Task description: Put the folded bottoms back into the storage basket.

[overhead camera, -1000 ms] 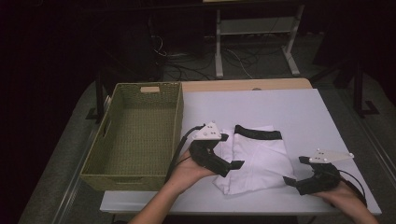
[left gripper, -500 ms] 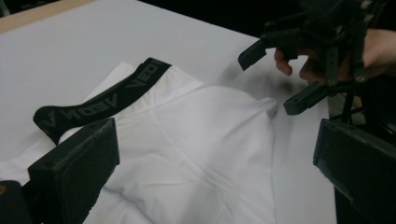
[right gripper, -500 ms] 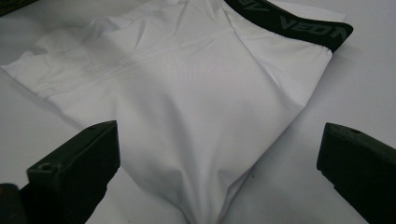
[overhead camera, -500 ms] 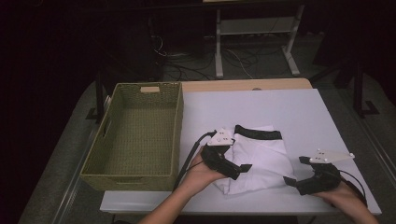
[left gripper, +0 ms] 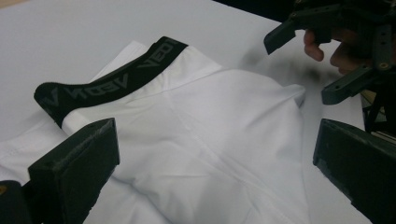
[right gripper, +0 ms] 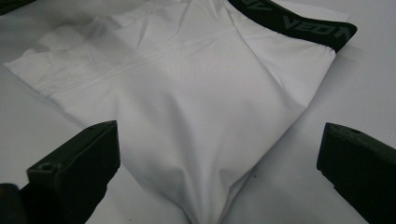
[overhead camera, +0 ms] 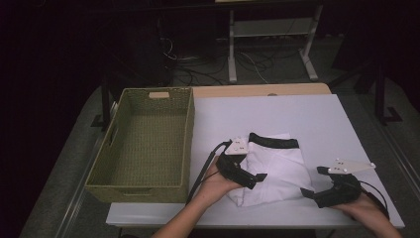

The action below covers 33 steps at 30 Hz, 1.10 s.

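A folded white garment [overhead camera: 280, 168] with a black waistband [overhead camera: 273, 141] lies on the white table [overhead camera: 297, 114] near its front edge. My left gripper [overhead camera: 257, 180] hovers over the garment's left part, jaws open. In the left gripper view the jaws of the left gripper [left gripper: 215, 163] stand wide apart with the white cloth [left gripper: 210, 130] and waistband [left gripper: 112, 79] beyond them. My right gripper [overhead camera: 313, 182] sits at the garment's right corner, open. The right gripper [right gripper: 217, 172] brackets a fold of the cloth [right gripper: 187, 93] without touching it.
A woven green basket [overhead camera: 141, 183] stands at the table's left side, nothing visible inside. Behind the garment the table is bare. Beyond the far edge are a metal stand [overhead camera: 267, 44] and cables on a dark floor.
My left gripper has slid to the right and slightly nearer, from the garment's left edge to above it. The right gripper has barely moved.
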Tool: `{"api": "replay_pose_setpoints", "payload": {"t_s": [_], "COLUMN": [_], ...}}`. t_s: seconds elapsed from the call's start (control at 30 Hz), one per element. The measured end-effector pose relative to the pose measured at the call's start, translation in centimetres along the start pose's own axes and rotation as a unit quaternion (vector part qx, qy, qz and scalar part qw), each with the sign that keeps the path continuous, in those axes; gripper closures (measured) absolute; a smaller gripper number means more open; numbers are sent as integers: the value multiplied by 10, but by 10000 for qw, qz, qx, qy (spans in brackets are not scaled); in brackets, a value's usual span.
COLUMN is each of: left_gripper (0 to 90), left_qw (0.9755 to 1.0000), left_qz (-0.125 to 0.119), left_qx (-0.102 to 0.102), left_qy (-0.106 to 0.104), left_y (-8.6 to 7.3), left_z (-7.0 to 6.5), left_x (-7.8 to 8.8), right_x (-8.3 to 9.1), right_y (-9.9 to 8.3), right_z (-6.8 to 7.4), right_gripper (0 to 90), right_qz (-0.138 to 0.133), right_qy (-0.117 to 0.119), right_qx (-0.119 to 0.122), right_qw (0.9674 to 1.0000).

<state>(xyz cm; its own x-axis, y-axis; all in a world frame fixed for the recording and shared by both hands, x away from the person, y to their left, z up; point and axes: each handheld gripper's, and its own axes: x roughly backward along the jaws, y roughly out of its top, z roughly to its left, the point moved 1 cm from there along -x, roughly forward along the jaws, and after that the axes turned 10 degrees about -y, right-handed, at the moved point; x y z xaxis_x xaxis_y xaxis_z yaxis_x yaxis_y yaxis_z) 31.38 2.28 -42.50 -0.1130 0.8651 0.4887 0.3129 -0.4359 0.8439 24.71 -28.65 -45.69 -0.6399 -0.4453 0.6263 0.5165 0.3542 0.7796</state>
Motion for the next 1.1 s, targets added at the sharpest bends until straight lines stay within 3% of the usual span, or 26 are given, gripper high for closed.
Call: {"api": "replay_pose_setpoints", "payload": {"t_s": [0.3, 0.67, 1.1], "left_gripper": [3, 2, 2], "left_qw": [9997, 9991, 9979], "left_qz": [107, 166, 47], "left_qx": [155, 161, 311], "left_qy": [178, 345, 566], "left_y": [-6, -5, 2], "left_z": [17, 30, 52], "left_x": [-7, -12, -13], "right_x": [0, 0, -1], "right_y": [0, 0, -1], "right_z": [0, 1, 1], "right_gripper": [0, 0, 0], "right_qz": [-5, 7, 25], "right_qy": [5, 12, 32], "right_qx": [22, 42, 56], "right_qw": [10000, 10000, 10000]}}
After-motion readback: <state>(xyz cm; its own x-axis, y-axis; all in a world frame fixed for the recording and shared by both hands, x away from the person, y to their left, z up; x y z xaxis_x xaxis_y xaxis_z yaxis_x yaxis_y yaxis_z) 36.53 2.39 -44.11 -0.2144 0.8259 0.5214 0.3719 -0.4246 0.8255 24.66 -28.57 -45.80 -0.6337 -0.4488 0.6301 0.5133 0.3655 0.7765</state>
